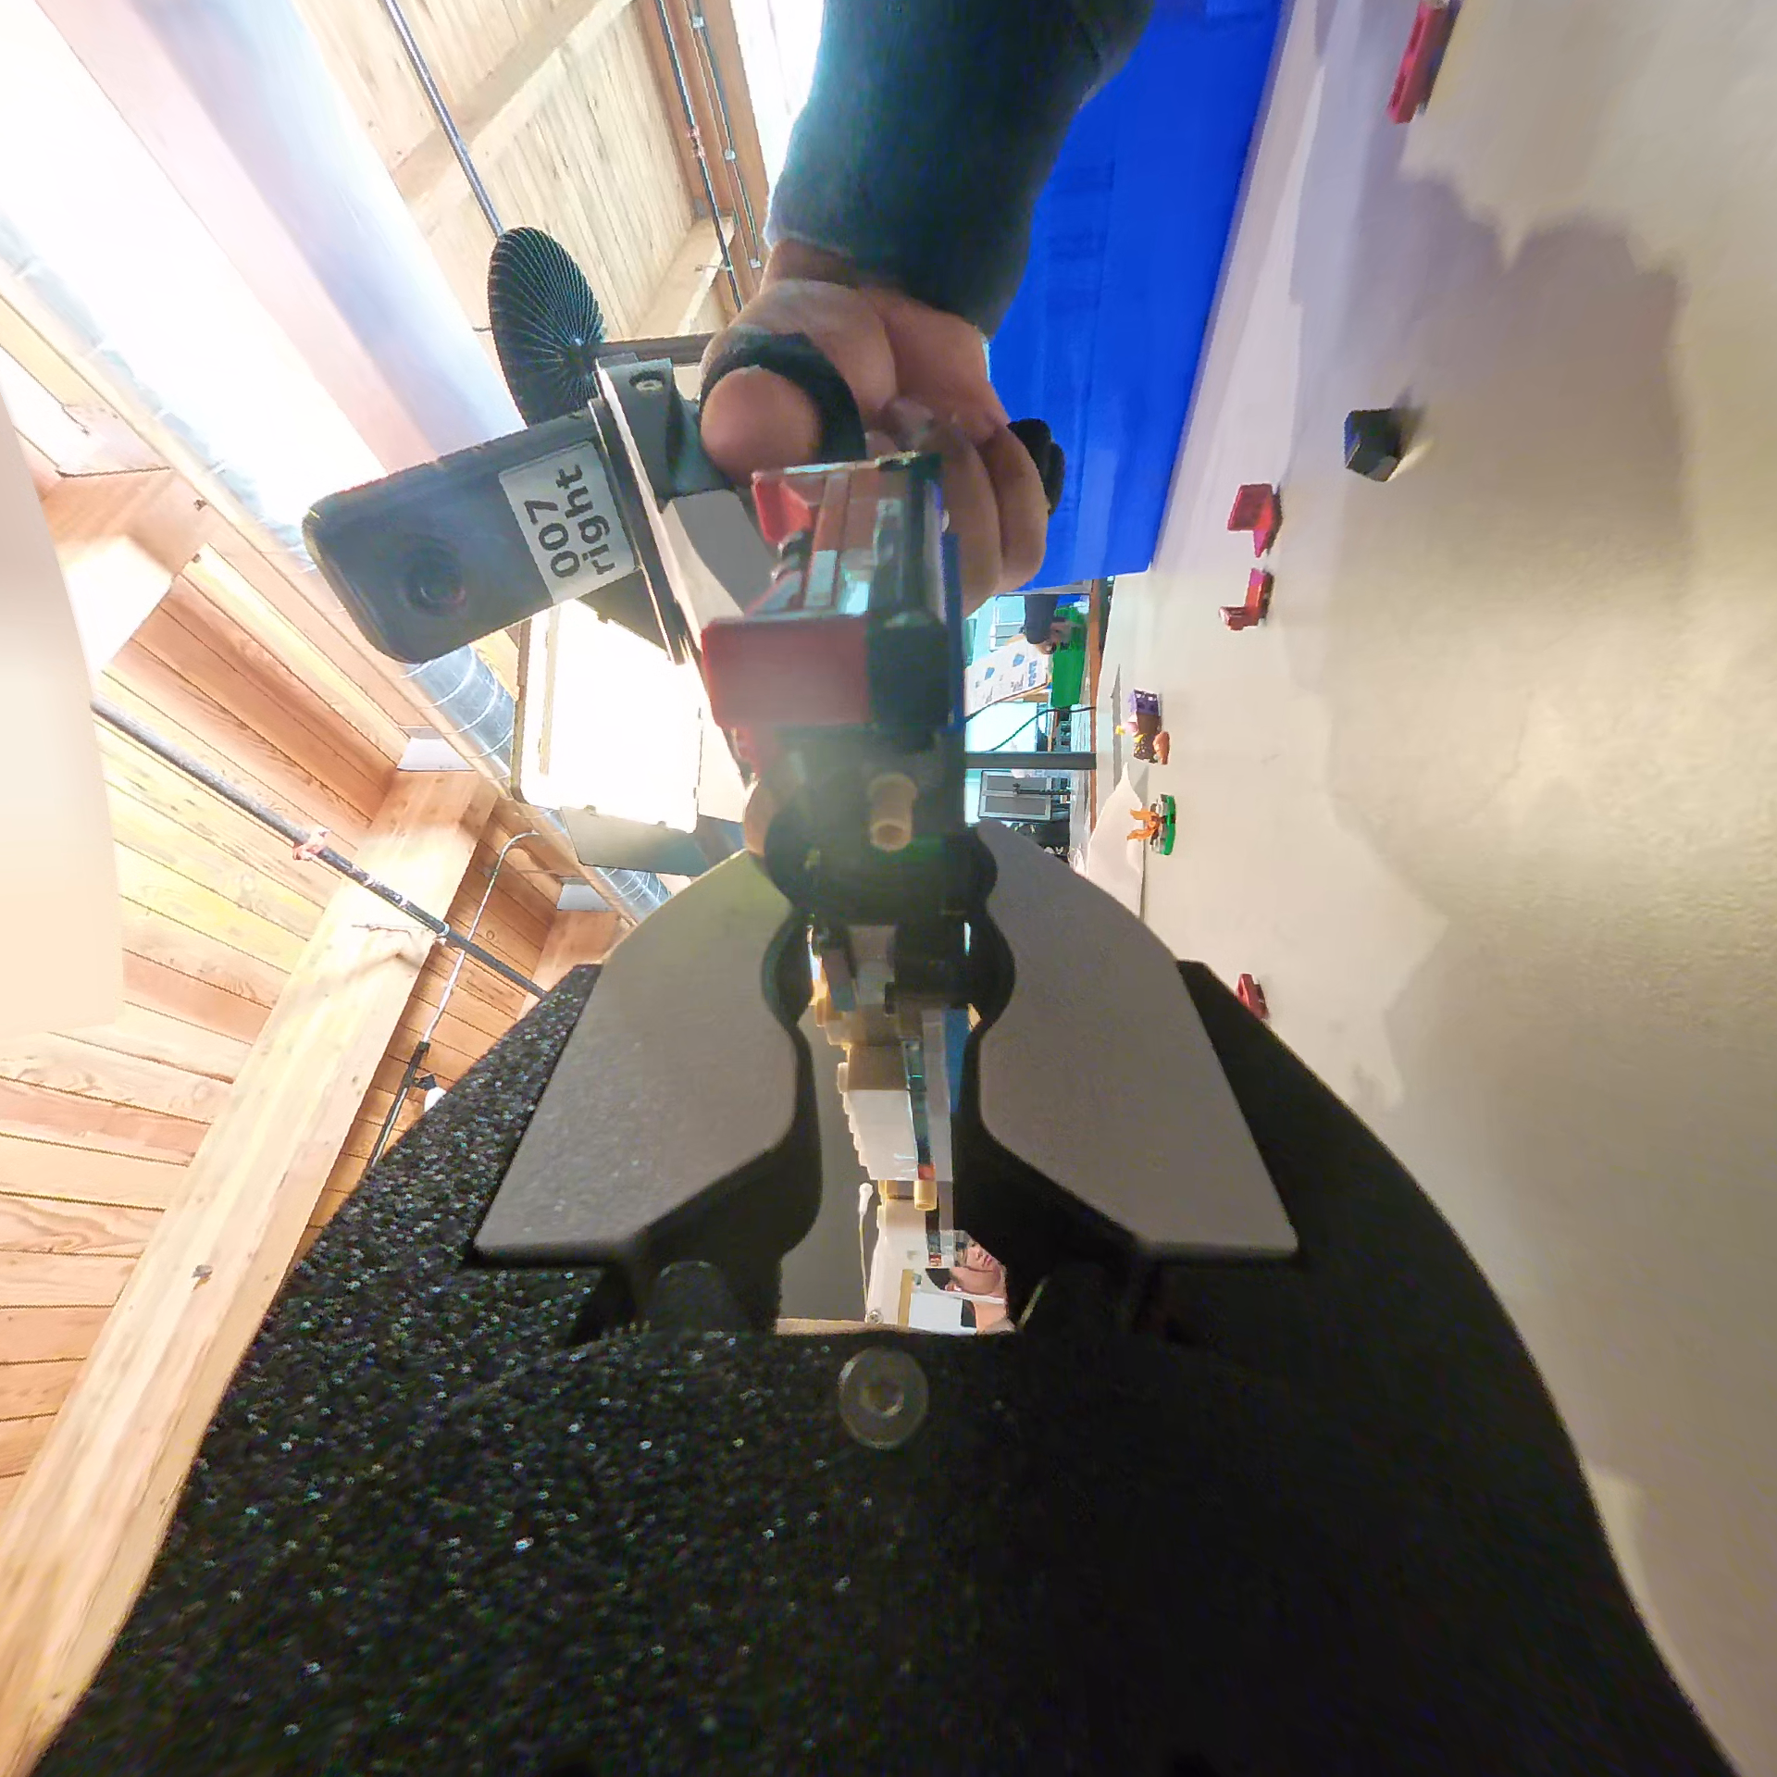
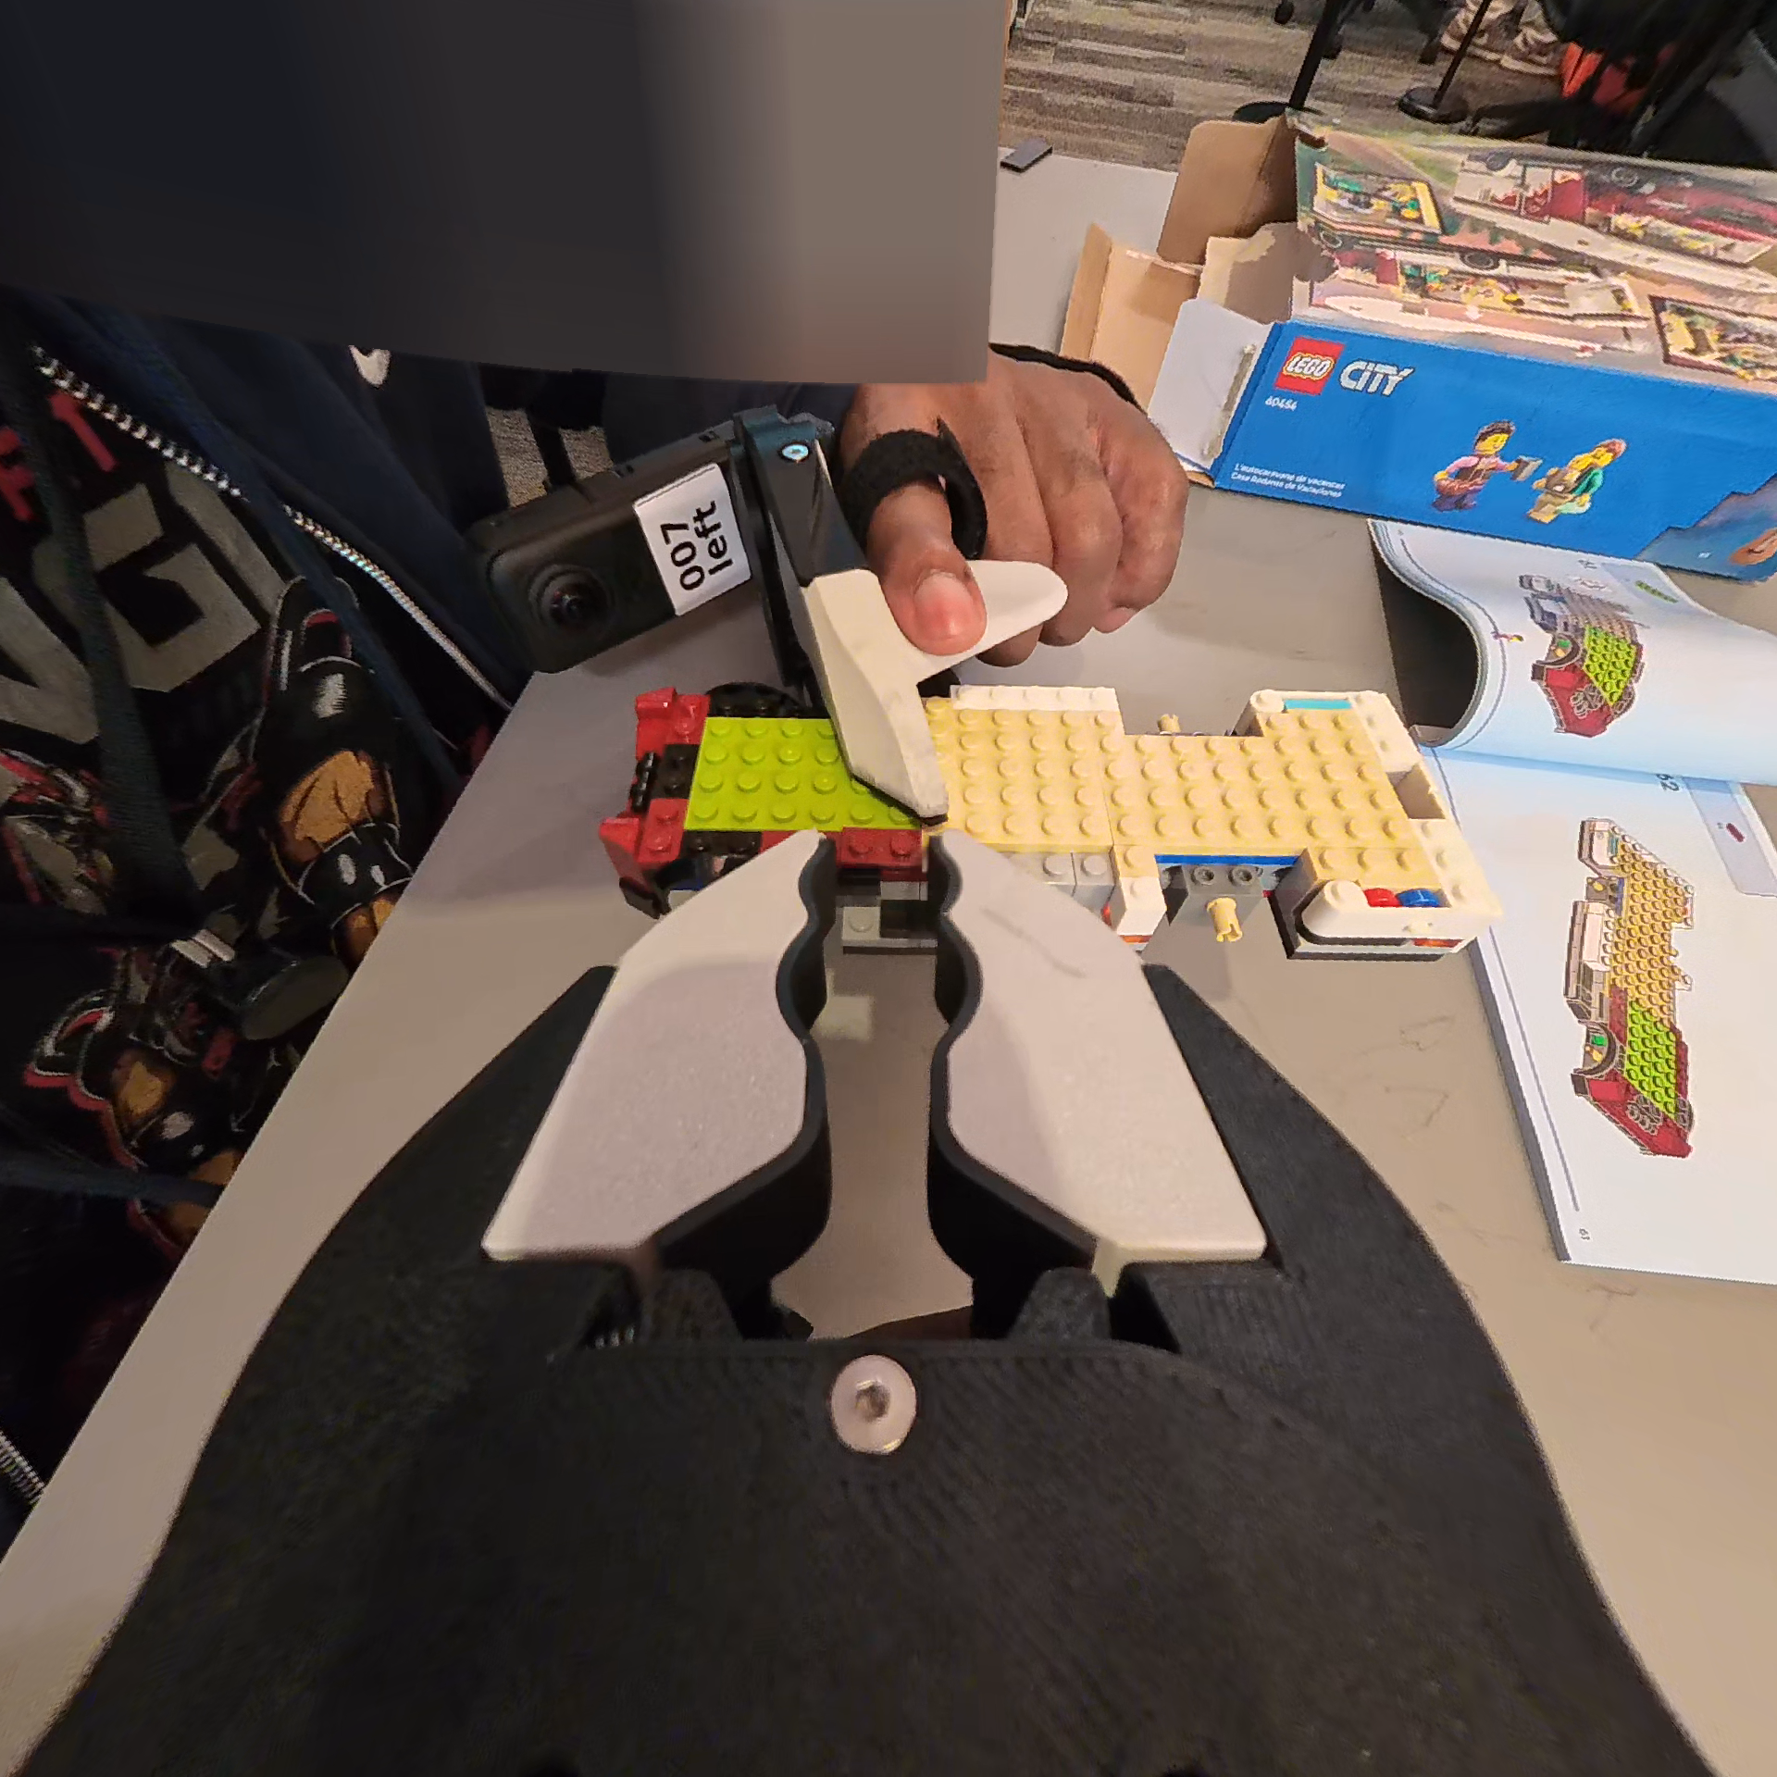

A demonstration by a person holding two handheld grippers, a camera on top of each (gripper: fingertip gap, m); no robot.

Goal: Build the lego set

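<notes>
The brick model [image 2: 1154,779] lies lengthwise across the middle of the right wrist view, on or just above the grey tabletop [image 2: 481,913]; whether it rests fully there cannot be told. It has a lime green plate [image 2: 760,779] with red edging at its left end and tan plates [image 2: 1202,779] running to the right. The left gripper [image 1: 885,865] comes in from the upper middle of that view, held by a hand [image 2: 1058,500]. 1 of its white fingers [image 2: 885,712] lies slanted across the model's top, with its tip at the seam between the lime and tan plates. The other finger is hidden there. In the left wrist view the model is seen edge-on, running between both fingers, which stand a little apart and seem closed on it from above and below. The right gripper [image 2: 877,851] reaches from the lower centre to the model's near edge. Its 2 fingers are only narrowly apart, with a red brick [image 2: 880,848] 2 studs wide between the tips, which appear to press on its ends. A blue toy box [image 2: 1500,423] stands at the upper right and an open instruction booklet [image 2: 1635,962] lies at the right, just beside the model's tan end. Loose red pieces [image 1: 1255,514] and a black piece [image 1: 1375,442] lie well apart from it along the right of the left wrist view.
</notes>
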